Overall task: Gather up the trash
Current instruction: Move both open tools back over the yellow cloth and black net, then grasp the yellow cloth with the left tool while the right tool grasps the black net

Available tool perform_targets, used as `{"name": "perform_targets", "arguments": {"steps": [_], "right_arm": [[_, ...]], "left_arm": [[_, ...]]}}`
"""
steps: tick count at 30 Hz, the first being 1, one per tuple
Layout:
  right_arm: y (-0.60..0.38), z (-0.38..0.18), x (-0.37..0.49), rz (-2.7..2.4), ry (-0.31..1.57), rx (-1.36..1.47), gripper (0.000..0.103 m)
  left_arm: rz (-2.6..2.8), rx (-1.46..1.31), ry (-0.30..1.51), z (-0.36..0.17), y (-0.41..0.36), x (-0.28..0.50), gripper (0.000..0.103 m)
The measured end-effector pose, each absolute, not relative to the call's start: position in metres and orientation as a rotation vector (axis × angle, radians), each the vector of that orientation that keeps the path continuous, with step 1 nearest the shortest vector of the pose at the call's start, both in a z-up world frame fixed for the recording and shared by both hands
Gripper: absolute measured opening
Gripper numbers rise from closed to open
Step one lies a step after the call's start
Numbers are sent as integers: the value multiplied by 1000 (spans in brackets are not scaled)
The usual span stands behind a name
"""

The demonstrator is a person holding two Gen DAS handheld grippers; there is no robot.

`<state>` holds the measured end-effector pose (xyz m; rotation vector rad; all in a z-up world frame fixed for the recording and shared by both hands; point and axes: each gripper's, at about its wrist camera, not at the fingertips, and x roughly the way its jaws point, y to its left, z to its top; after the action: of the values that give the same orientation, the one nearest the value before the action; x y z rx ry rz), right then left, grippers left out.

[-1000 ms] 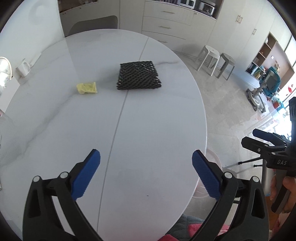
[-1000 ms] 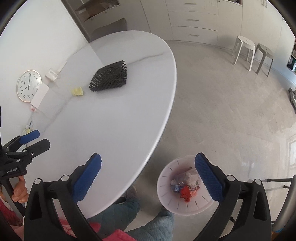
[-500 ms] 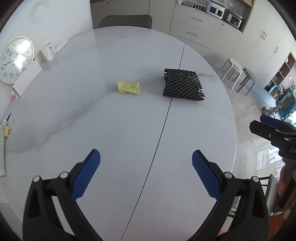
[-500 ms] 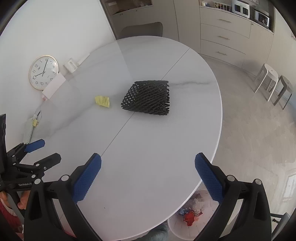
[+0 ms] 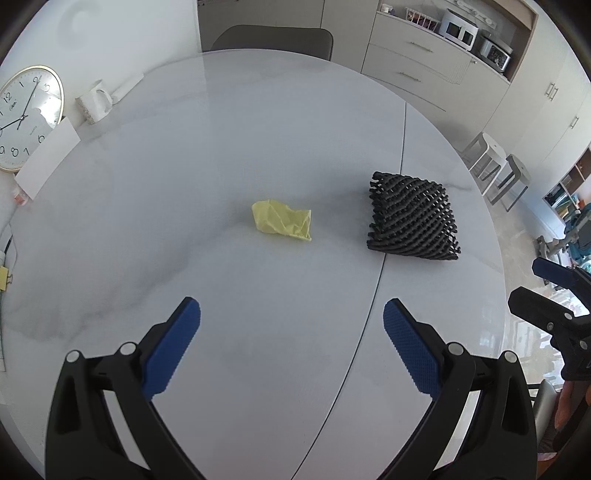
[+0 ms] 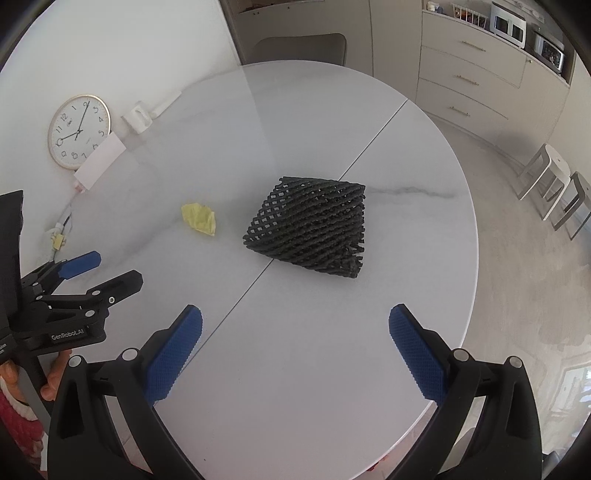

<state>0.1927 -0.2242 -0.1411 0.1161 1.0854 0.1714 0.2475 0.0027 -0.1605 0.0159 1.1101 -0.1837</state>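
The left gripper (image 5: 291, 347) is held level with its jaws spread wide, nothing between them. The right gripper (image 6: 295, 350) is likewise held wide apart, beside it.

i am looking into a home, in the room where people eat. there is a big round white table (image 5: 258, 295) with a grey chair (image 5: 273, 37) pushed in at the far side. behind it i see a long wall of pale drawers and cupboards (image 6: 469, 74). small kitchen machines (image 5: 458, 29) sit on a shelf up there. two little stools (image 6: 554, 177) stand on the shiny floor. a round clock (image 6: 78, 132) leans on the wall by the table, next to a white mug (image 5: 94, 105).
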Motion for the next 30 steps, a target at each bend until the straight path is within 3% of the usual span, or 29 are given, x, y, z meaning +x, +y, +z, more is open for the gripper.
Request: {"name": "perform_targets", "arguments": {"steps": [18, 25, 27, 30], "right_arm": [[-230, -195, 277, 133, 1172, 147, 101], [-232, -206, 286, 121, 1190, 132, 101], [-232, -208, 289, 121, 1190, 126, 101], [-233, -209, 294, 113, 1190, 121, 101]], "left_arm": [[-68, 4, 1199, -233, -21, 348, 94], [-64, 13, 1230, -246, -25, 356, 68], [-68, 15, 1237, -248, -26, 357, 55], [-75, 17, 1227, -248, -28, 359, 52]]}}
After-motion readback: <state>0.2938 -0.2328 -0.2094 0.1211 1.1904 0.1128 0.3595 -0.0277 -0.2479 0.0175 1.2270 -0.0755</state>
